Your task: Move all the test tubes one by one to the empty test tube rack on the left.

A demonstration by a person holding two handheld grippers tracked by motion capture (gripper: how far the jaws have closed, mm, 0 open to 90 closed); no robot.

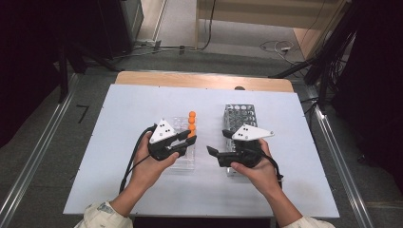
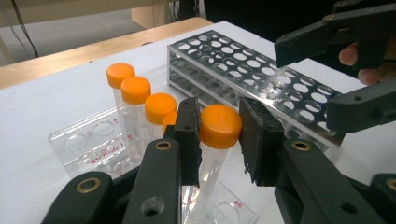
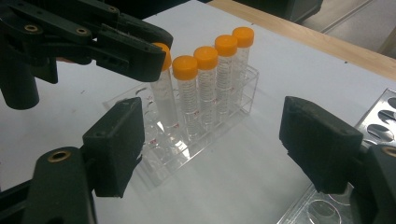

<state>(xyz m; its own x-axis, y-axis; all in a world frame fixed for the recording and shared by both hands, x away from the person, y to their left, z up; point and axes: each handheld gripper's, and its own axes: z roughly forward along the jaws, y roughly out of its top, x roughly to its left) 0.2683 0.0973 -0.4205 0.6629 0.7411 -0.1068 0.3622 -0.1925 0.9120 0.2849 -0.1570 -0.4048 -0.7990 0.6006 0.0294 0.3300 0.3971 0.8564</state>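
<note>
Tube (image 2: 212,140) with the orange cap sits clamped by that cap in the left gripper (image 2: 219,133), standing in the clear rack's (image 3: 236,109) nearest occupied hole, probably so it travels upright. The right gripper (image 3: 210,140) hangs wide open, empty. Beyond stand four more tubes (image 3: 205,86), with the metal rack (image 2: 261,79) alongside, likely their destination.

We see bright orange caps (image 3: 205,57) on clear tubes (image 3: 205,98), standing in a colourless rack (image 2: 88,144) with what may be red lettering. The second rack (image 2: 261,79) is silvery metal, the gripper pads (image 3: 320,144) matt black, the table (image 1: 128,102) pale bluish-white.
</note>
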